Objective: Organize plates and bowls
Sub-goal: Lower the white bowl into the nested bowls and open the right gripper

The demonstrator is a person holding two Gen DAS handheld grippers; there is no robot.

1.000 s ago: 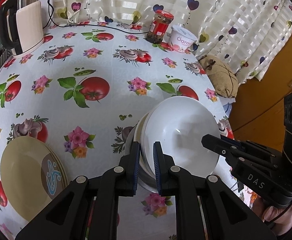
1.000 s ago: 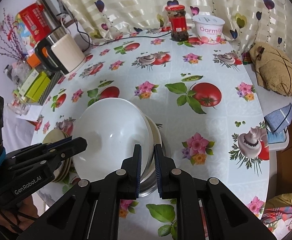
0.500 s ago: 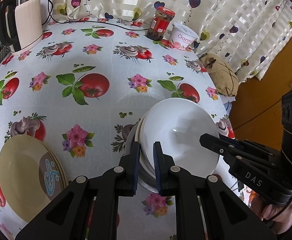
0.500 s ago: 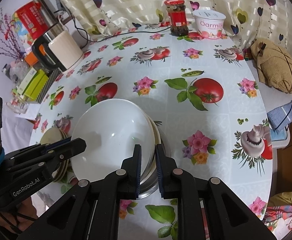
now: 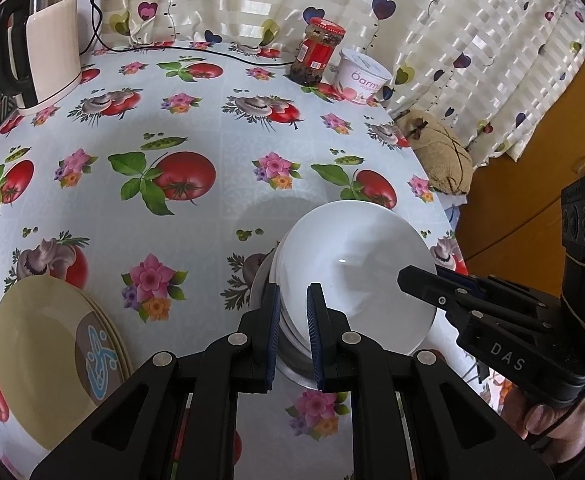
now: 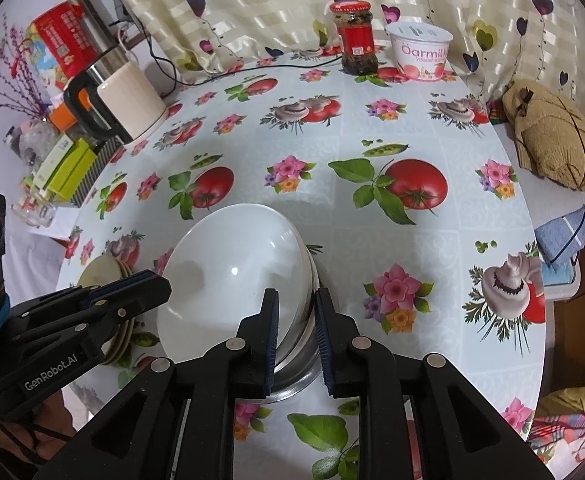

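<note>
A white bowl (image 5: 356, 264) sits on top of a nest of bowls, with a steel bowl (image 5: 292, 368) at the bottom, near the table's right edge. My left gripper (image 5: 293, 320) is shut on the white bowl's left rim. In the right wrist view my right gripper (image 6: 296, 324) straddles the right rim of the white bowl (image 6: 232, 276) above the steel bowl (image 6: 296, 372). Its jaws are opening, and the outer pad stands off the rim. A stack of beige plates (image 5: 40, 360) lies to the left.
A kettle (image 5: 48, 52) stands at the back left, a red-lidded jar (image 5: 318, 56) and a yoghurt tub (image 5: 360, 80) at the back. A brown cloth bundle (image 5: 440, 156) lies past the table's right edge. Boxes (image 6: 64, 168) crowd the far left.
The white bowl has settled lower into the nest of bowls. The right gripper's jaws have widened a little around the rim. Neither hand has shifted.
</note>
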